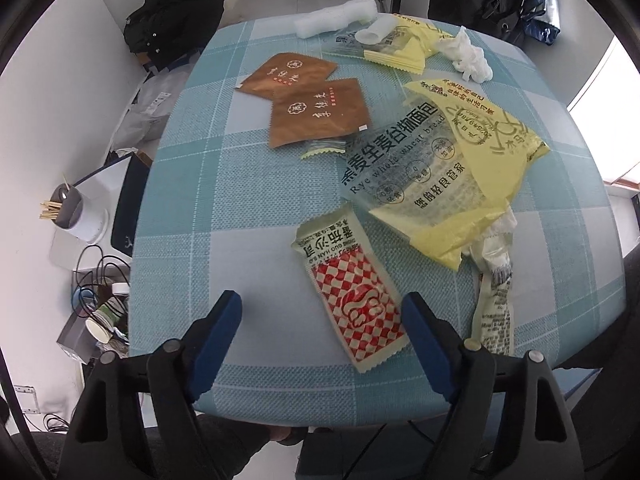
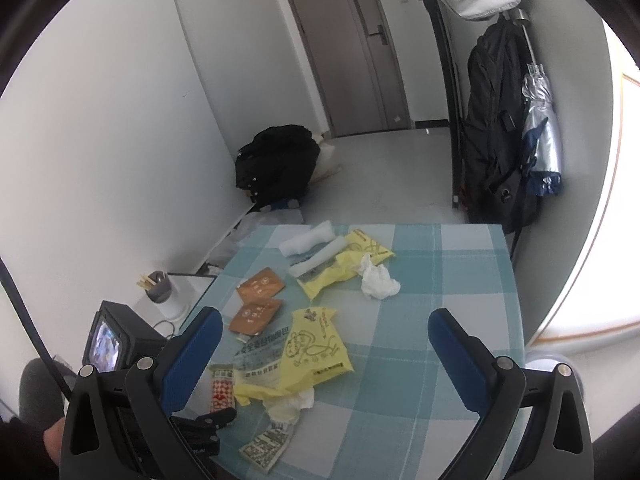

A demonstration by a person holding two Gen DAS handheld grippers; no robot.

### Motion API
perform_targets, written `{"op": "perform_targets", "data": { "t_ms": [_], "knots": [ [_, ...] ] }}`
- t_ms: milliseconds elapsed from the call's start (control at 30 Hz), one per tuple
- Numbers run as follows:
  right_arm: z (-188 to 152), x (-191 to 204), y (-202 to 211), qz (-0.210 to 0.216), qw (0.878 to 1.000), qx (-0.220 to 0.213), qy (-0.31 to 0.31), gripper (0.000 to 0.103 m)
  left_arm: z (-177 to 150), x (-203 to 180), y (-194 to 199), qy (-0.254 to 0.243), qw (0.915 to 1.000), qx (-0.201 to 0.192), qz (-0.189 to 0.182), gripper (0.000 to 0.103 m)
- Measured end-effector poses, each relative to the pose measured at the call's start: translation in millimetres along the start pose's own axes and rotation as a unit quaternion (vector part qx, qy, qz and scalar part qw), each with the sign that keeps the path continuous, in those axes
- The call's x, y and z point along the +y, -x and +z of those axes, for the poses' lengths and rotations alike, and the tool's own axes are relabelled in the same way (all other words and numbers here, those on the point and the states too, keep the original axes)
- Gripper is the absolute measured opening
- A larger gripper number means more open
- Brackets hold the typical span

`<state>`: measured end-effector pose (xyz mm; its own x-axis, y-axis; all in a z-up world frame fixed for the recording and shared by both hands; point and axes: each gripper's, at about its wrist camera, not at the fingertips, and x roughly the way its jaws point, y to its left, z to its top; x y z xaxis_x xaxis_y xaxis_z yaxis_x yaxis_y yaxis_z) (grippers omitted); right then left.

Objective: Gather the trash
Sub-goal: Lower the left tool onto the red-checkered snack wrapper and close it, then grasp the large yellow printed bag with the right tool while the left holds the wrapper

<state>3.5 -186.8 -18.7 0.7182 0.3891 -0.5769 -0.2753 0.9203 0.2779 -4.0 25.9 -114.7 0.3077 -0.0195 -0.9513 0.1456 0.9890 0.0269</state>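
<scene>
Reaching down with my left gripper point(image 1: 322, 318), I have its blue pads spread either side of the flat red-and-white checkered sauce sachet point(image 1: 352, 300) near the front edge of the blue-and-white checked tablecloth point(image 1: 248, 200); nothing is pinched yet. My right gripper point(image 2: 324, 344) hangs above the table, jaws wide and empty. The risk, I think, is the sachet itself: it is thin, glossy film lying flat on woven cloth, so the pads could slide over it or nip the cloth instead. Its far end sits just beside the crinkled yellow-and-clear bread bag point(image 1: 436, 172), which could get dragged along. Farther back lie two stiff brown foil packets point(image 1: 308, 100), a soft crumpled white tissue point(image 1: 470, 56) and a white foam roll point(image 1: 336, 20), all light enough to shift.
</scene>
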Motion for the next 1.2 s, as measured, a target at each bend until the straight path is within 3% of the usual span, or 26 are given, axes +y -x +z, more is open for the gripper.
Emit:
{"op": "perform_targets", "data": {
  "t_ms": [100,233,333,967,1200],
  "knots": [
    [1,-4,0,0.002,1.0,0.003,-0.012,0.103,2,-2,-1,0.008,0.9999,-0.003,-0.009,0.07],
    [1,-10,-2,0.017,0.999,0.015,-0.034,0.103,8,-7,2,0.01,0.9998,-0.015,-0.009,0.041],
    [0,-14,-4,0.019,0.999,0.022,-0.043,0.103,11,-13,4,0.004,0.9998,-0.017,-0.007,0.033],
    [-4,-17,-2,0.006,0.999,0.026,-0.04,0.103,12,-1,9,0.019,0.9989,-0.017,-0.038,0.005],
    [-7,-16,-5,-0.008,0.999,0.029,-0.028,0.103,10,14,11,0.043,0.9983,-0.014,-0.038,0.004]
  ]
}}
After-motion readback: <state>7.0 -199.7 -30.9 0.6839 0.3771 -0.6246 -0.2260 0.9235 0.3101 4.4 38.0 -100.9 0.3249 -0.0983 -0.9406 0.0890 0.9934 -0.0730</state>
